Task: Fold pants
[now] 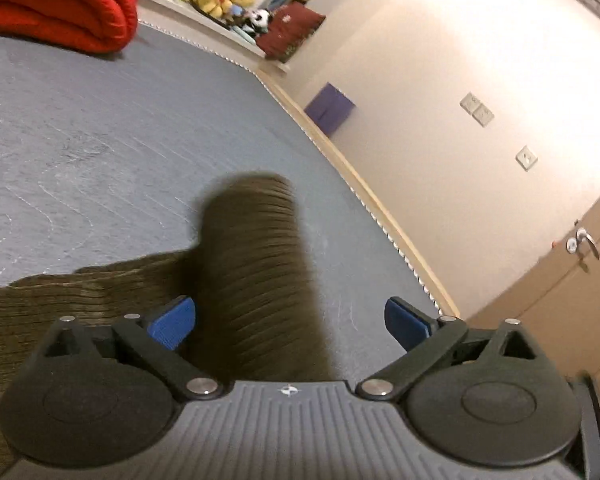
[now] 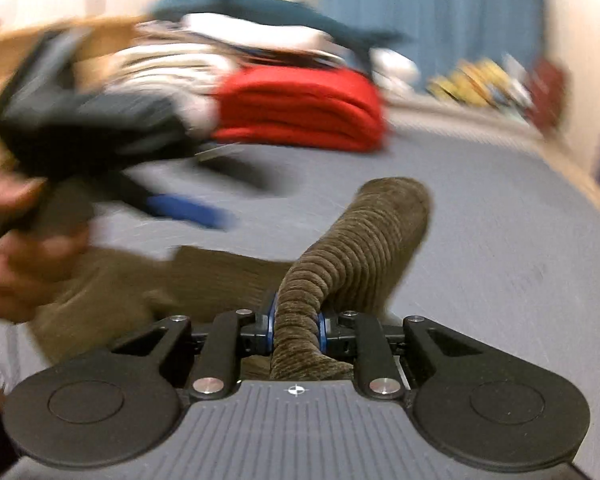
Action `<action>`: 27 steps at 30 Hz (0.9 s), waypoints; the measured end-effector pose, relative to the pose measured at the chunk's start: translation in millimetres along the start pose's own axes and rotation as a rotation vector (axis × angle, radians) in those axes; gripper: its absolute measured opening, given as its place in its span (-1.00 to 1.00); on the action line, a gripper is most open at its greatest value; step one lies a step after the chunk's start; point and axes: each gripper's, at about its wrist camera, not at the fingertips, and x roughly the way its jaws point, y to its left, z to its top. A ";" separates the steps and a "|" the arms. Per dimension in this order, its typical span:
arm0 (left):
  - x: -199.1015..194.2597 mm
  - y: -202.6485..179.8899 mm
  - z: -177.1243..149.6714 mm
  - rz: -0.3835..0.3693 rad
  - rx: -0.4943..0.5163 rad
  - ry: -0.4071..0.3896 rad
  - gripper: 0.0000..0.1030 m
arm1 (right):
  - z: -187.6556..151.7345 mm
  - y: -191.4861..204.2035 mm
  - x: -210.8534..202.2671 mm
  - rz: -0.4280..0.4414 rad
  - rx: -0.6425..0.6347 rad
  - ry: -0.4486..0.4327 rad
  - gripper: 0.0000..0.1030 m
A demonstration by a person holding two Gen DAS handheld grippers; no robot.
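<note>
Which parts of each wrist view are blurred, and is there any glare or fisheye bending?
Left wrist view: the brown corduroy pant leg is motion-smeared; the mattress is fairly sharp; the wall is washed out bright; the bed edge curves. Right wrist view: the left gripper, hand and red blanket streak heavily; the pinched pant leg stays crisp.

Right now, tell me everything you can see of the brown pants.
The brown pants look like ribbed, corduroy-like fabric, olive-brown. Most of the garment lies rumpled on the grey bed cover near the bed's edge. One leg is bunched into a narrow roll and lifted off the cover, pinched between the blue pads of the right gripper. The left gripper stands wide open; the raised leg passes between its fingers without visible pressure. Waistband and pockets cannot be made out.
</note>
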 end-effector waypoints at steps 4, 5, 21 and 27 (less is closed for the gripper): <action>8.8 6.1 -3.9 0.190 0.027 0.056 0.77 | -3.3 51.7 7.5 0.040 -0.203 -0.033 -0.63; 11.2 13.2 -5.7 0.252 0.017 0.073 0.54 | -3.6 58.5 9.2 0.052 -0.232 -0.038 -0.63; -135.4 131.2 -0.7 0.453 -0.156 -0.038 -0.58 | 70.7 2.0 46.0 0.445 0.298 -0.032 0.28; -216.5 185.5 -15.1 0.583 -0.279 -0.091 -0.05 | 42.2 -8.2 117.0 0.344 0.488 0.190 0.35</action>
